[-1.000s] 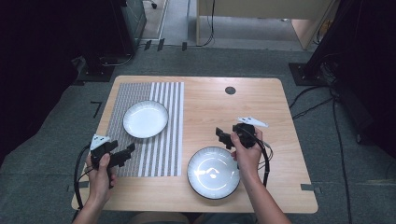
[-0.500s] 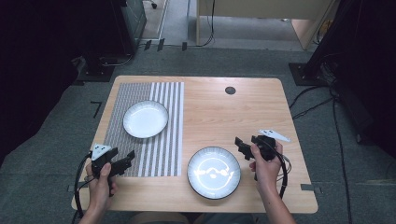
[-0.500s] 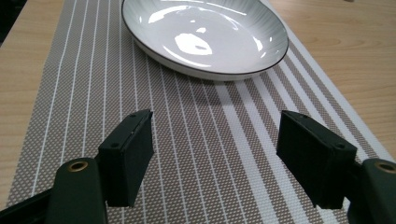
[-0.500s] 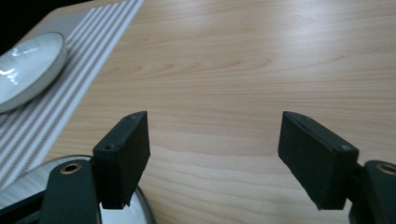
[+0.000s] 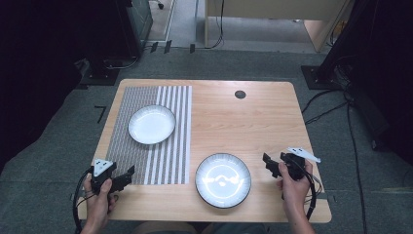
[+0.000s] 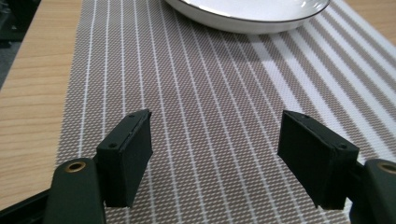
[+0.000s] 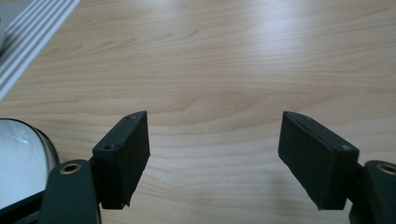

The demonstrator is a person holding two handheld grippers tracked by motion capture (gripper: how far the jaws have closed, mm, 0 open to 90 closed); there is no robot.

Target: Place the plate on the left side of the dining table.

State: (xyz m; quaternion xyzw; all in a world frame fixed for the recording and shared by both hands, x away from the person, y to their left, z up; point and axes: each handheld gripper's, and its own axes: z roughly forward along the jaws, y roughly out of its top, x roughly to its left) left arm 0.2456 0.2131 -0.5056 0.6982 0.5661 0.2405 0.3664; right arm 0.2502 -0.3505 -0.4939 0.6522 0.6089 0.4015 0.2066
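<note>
Quickly, counts first: we see two plates, one placemat, one table, two grippers. The white plate (image 5: pixel 151 124) sits on the striped placemat (image 5: pixel 146 161) at the left half of the table (image 5: pixel 234 122); its rim also shows at the top of the left gripper view (image 6: pixel 247 18). The dark-rimmed plate (image 5: pixel 223 180) sits on bare wood near the front edge, between the two hands, just right of the placemat's edge; a sliver of it shows at the lower left of the right gripper view (image 7: pixel 18 158).

We hold the left gripper (image 5: pixel 127 174) over the near left corner of the placemat, jaws apart, nothing between them, woven mat (image 6: pixel 210 140) underneath. We hold the right gripper (image 5: pixel 271 165) just beside the dark-rimmed plate on its right, not touching it, jaws apart and nothing in them, bare wood (image 7: pixel 215 93) below.

Versus a second ago: the right hand (image 5: pixel 294 183) has slid from above the dark-rimmed plate's far right rim out toward the table's right front corner and sits nearer the edge. The left hand (image 5: pixel 100 200) has pulled back a little toward the front edge and sits lower. Both plates and the placemat are where they were. Both pairs of jaws stand about as wide as before.
</note>
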